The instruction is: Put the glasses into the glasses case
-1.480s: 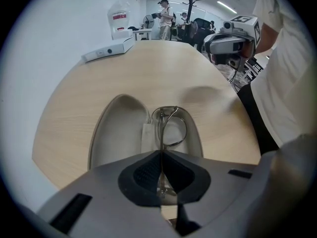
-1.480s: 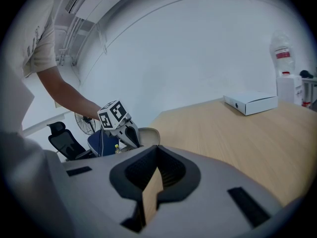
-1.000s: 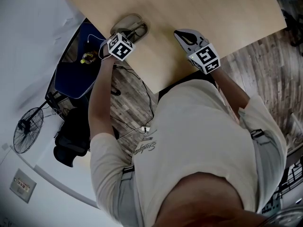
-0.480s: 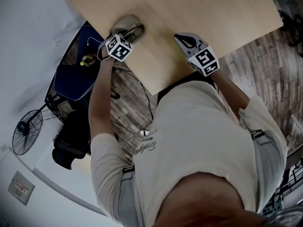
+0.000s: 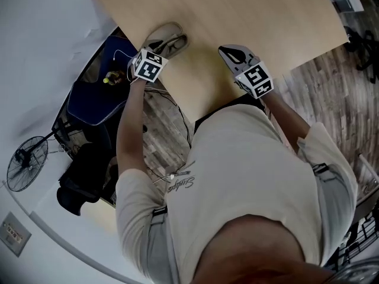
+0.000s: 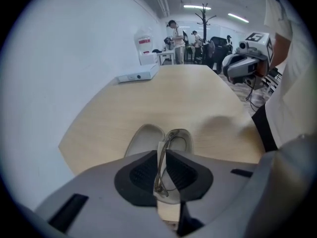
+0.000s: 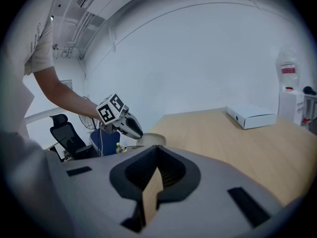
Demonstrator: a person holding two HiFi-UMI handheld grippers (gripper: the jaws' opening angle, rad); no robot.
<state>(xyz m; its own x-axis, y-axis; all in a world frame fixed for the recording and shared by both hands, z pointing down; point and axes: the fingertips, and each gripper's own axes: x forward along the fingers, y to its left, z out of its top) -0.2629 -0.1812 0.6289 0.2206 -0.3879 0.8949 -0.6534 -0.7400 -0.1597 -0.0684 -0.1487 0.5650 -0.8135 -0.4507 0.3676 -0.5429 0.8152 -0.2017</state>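
Left tool clamps the glasses above the open glasses case; right tool, nearly closed, empty, over the table.

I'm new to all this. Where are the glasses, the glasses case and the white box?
glasses [image 6: 160, 165], left gripper view, on the frame where it is clamped.
glasses case [image 6: 145, 142], left gripper view, on its open left half.
white box [image 6: 138, 75], left gripper view, on its top face.
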